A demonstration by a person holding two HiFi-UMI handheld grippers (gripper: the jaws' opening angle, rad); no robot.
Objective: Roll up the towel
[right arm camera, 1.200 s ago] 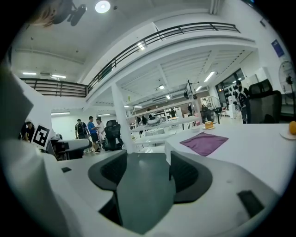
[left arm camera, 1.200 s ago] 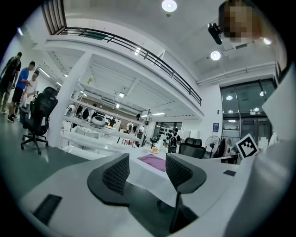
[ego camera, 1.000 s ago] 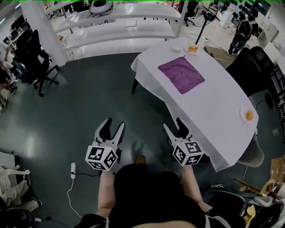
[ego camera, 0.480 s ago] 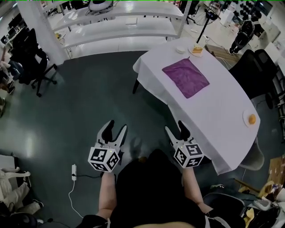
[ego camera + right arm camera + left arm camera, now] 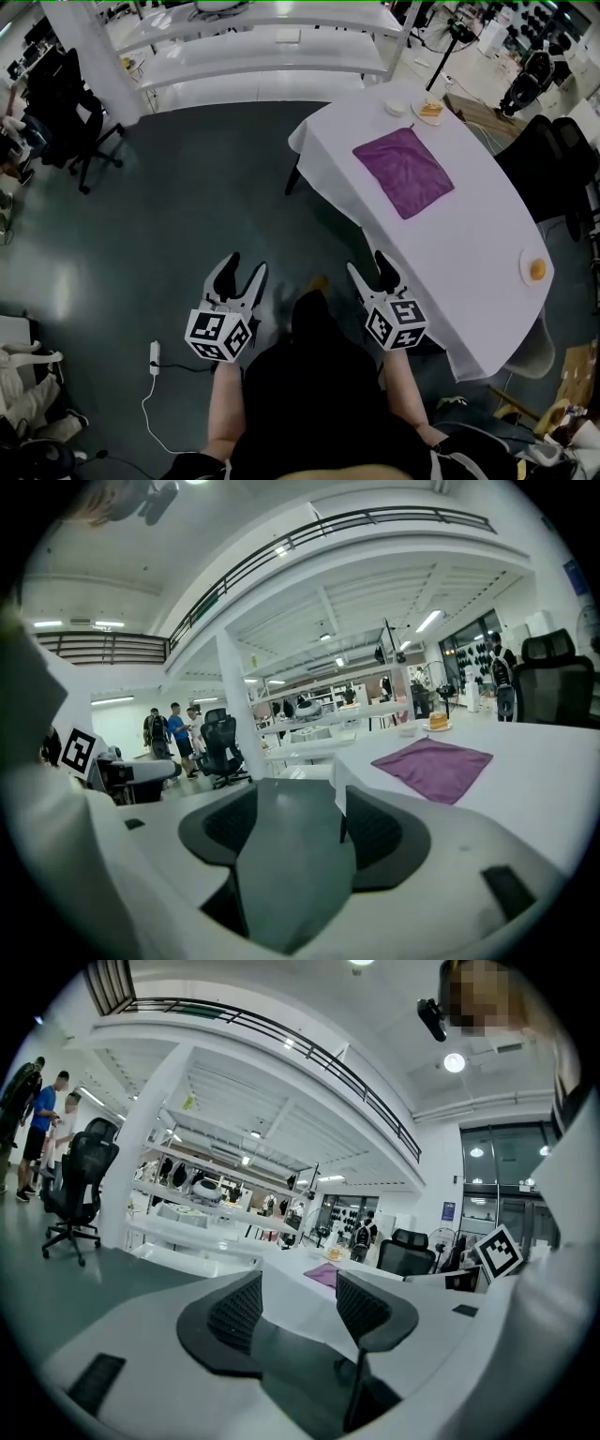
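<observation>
From the head view, the rolling has not begun. This looks like the approach, with the left gripper [image 5: 240, 272] and right gripper [image 5: 368, 270] held low over the floor, short of the table [image 5: 469, 272]. The purple towel [image 5: 403, 172] lies flat toward the table's far end, its longer sides running along the table from far left to near right. Next, I'd judge, both grippers must reach one short edge.

In the left gripper view, the fingers [image 5: 237, 1311] stand apart and hold nothing; the towel is a sliver far ahead.

In the right gripper view, the fingers [image 5: 380, 833] are likewise apart and empty, with the towel ahead to the right.
</observation>
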